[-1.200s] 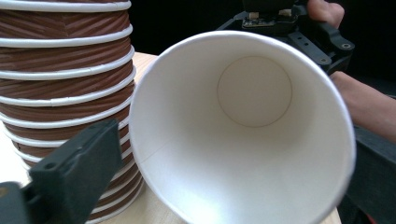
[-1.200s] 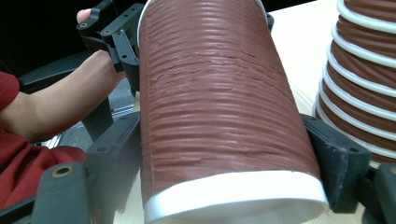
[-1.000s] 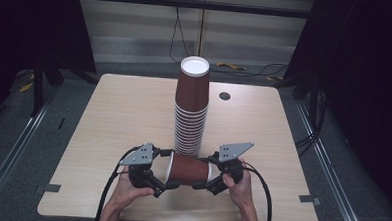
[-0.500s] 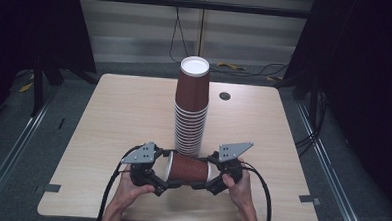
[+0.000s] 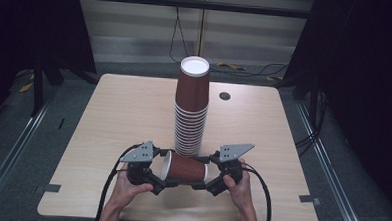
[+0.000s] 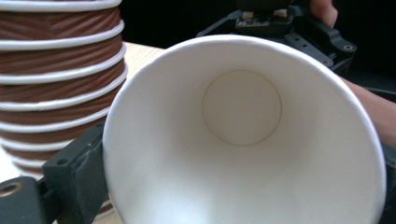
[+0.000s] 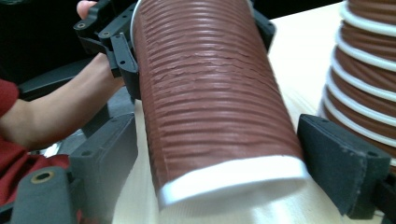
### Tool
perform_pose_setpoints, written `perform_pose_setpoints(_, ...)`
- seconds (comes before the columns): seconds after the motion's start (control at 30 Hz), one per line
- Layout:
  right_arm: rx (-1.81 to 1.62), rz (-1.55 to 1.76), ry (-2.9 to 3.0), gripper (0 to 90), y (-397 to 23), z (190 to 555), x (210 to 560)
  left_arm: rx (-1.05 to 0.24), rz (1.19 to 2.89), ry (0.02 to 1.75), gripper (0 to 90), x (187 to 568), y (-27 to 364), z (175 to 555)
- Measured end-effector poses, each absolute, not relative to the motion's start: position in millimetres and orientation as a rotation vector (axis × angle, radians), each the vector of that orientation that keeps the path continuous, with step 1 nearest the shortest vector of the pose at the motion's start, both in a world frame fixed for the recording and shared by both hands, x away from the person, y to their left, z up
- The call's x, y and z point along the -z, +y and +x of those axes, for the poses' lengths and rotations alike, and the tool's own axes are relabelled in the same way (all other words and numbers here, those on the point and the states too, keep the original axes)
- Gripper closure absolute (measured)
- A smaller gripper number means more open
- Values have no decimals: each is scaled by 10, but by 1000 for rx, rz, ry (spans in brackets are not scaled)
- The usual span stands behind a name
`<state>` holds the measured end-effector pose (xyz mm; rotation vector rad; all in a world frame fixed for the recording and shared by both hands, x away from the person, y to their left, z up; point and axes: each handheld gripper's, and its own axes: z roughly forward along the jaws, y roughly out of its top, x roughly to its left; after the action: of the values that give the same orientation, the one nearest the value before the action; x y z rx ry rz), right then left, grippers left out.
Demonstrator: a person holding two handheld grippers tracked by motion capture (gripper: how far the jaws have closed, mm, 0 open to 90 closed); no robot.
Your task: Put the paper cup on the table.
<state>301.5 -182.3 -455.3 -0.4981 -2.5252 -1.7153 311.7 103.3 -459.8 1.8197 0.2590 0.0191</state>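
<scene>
Brown ribbed cup (image 5: 183, 168) lying sideways near table's (image 5: 108, 116) front edge, just before tall cup stack (image 5: 191, 110), open mouth facing left. Left gripper (image 5: 157, 176) pinching rim end, jaws hugging cup. Right gripper (image 5: 205, 177) flanking base end, jaws standing apart from cup sides.

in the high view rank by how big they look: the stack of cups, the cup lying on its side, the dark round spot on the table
1. stack of cups
2. cup lying on its side, between the two grippers
3. dark round spot, by far the smallest
</scene>
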Motion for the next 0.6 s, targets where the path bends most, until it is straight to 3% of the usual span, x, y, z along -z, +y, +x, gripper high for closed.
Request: perform_pose_setpoints(0.6, 1859, -605, -2533, 136, -1961, 2950, 4622, -66, 1890, 314, 46, 4555, 1208, 3161)
